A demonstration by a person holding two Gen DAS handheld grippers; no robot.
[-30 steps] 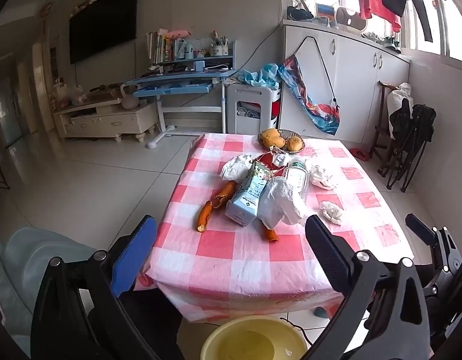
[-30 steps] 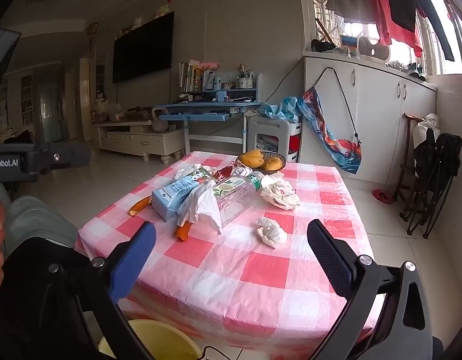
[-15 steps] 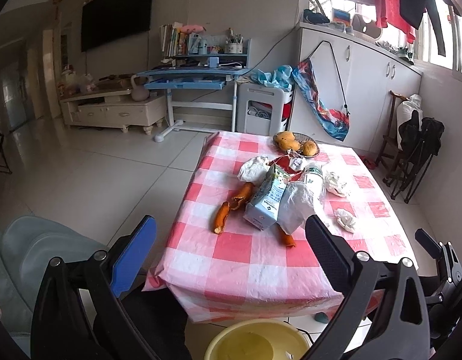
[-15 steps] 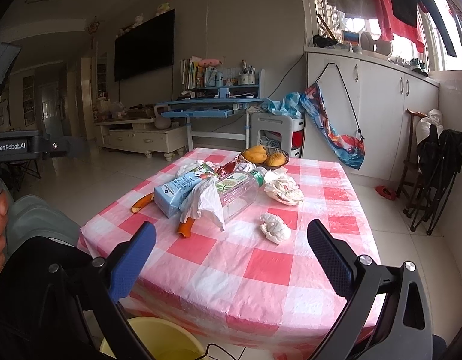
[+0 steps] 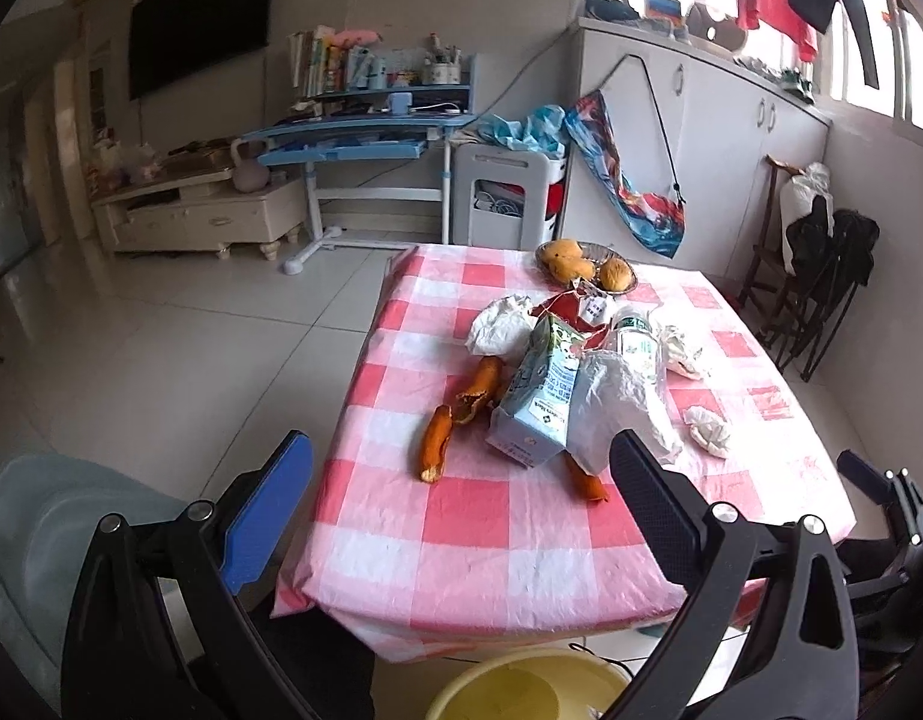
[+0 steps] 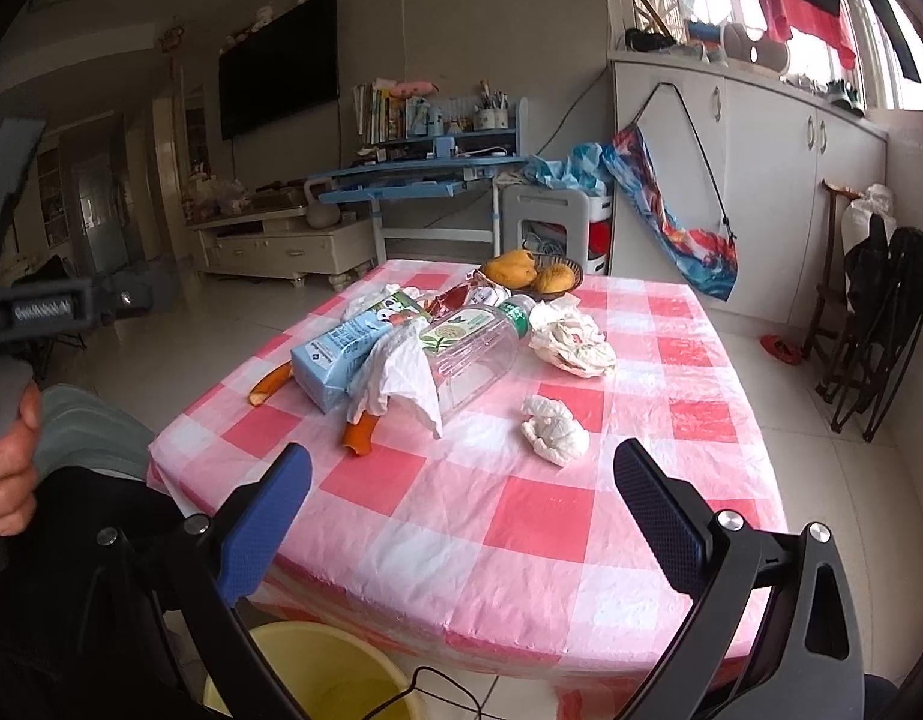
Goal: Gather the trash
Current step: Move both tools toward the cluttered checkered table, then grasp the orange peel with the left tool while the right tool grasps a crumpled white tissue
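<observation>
Left gripper (image 5: 458, 483): held wide apart and empty above the near table edge, its blue textured pads (image 5: 269, 510) flat and rectangular on black angular arms.
Right gripper (image 6: 461, 495): likewise spread wide with nothing between the pads (image 6: 656, 525), a dimpled grip surface seen on the right one.
Hand (image 6: 8, 468): seen at the far left of the right wrist view, wrapped round the grey handle of the other tool.
Table (image 6: 521, 516): covered by a glossy, wrinkled plastic cloth in pink-and-white checks.
Trash pile: gathered at the table's middle, well beyond both grippers.
Milk carton (image 5: 533, 399): pale blue card, laid on its side, top torn open.
Plastic bottle (image 6: 470, 351): clear, ribbed, green-capped, laid on its side and touching the carton.
White plastic bag (image 6: 401, 378): thin and crumpled, draped over carton and bottle.
Orange peels (image 5: 437, 444): curled strips, laid just left of the carton.
Crumpled tissues (image 6: 554, 429): white wads, one lying apart on the right side.
Red wrapper (image 5: 566, 309): shiny foil, found behind the carton.
Fruit bowl (image 6: 572, 267): dark and round, set at the far edge, yellow-orange fruit held inside.
Yellow bucket (image 6: 293, 669): smooth plastic, placed on the floor below the near table edge; contents could not be told.
</observation>
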